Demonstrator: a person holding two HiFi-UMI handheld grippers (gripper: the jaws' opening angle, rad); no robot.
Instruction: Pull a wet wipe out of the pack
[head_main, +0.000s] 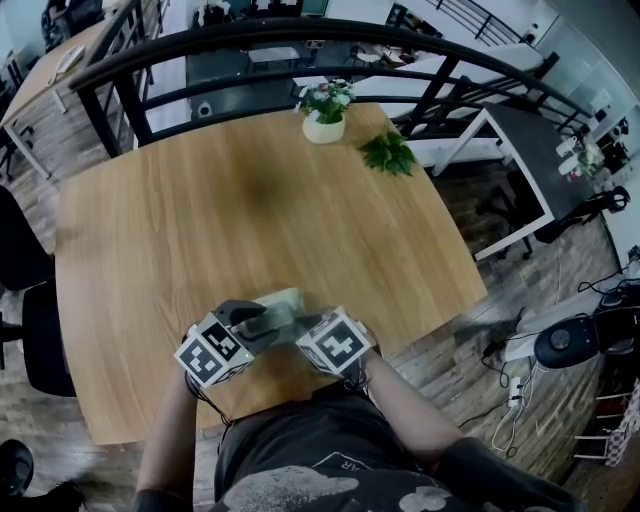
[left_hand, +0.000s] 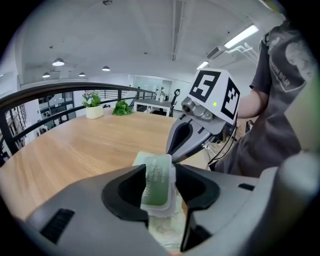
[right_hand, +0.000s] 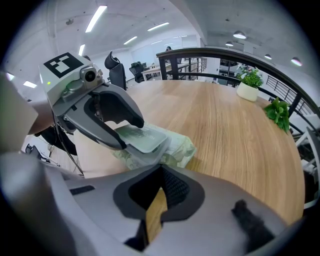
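A pale green wet wipe pack (head_main: 281, 300) lies on the wooden table (head_main: 250, 200) near its front edge, between the two grippers. Its green lid flap (left_hand: 156, 181) is raised and stands between the jaws of my left gripper (left_hand: 159, 172), whose pads press on its edges. In the right gripper view, the left gripper (right_hand: 127, 144) holds that lid (right_hand: 142, 139) above the crinkled pack (right_hand: 177, 149). My right gripper (right_hand: 160, 172) is shut with nothing in it; its tips (left_hand: 171, 155) sit at the pack just behind the lid.
A potted flower (head_main: 325, 112) and a green leafy sprig (head_main: 390, 152) sit at the table's far edge. A dark curved railing (head_main: 300, 35) runs behind the table. White desks and cables stand on the floor to the right.
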